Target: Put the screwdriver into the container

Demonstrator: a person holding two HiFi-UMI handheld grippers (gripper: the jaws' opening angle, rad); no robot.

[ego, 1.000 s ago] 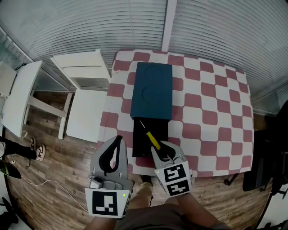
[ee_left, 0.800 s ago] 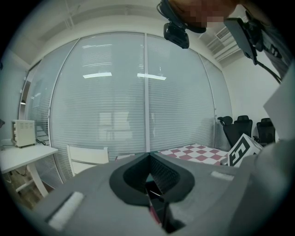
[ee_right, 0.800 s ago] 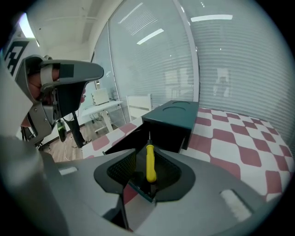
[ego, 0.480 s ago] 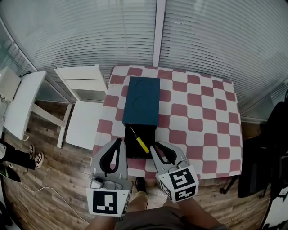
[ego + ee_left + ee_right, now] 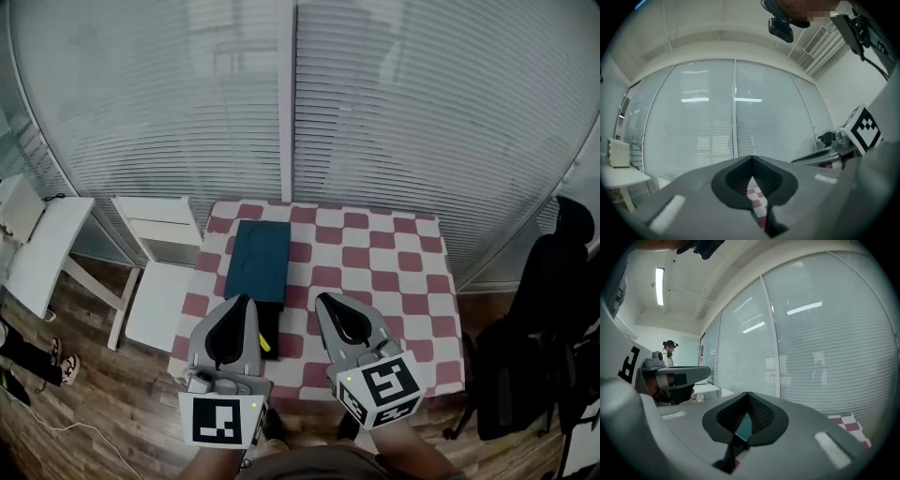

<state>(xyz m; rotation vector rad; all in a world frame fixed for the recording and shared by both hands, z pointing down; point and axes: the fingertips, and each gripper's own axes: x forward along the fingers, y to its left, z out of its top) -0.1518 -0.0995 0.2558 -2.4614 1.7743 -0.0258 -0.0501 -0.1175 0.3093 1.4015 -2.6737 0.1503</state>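
The blue container (image 5: 260, 260) lies on the checkered table (image 5: 375, 281), its black drawer (image 5: 271, 322) pulled out toward me. The yellow handle of the screwdriver (image 5: 264, 343) shows inside the drawer; the rest is hidden behind my left gripper (image 5: 242, 301). That gripper is shut and empty, raised above the table's near edge. My right gripper (image 5: 324, 301) hovers beside it. Its jaws have just been closing and now meet with nothing between them. In the gripper views both grippers (image 5: 751, 158) (image 5: 747, 393) point level at the window blinds.
A white chair (image 5: 161, 258) stands left of the table, and a white side table (image 5: 37, 248) lies further left. A black office chair (image 5: 553, 309) is at the right. Slatted blinds fill the far wall. Wooden floor surrounds the table.
The right gripper let go of the screwdriver, which now lies in the drawer. Both grippers rose and drew back from the table. The right jaws closed.
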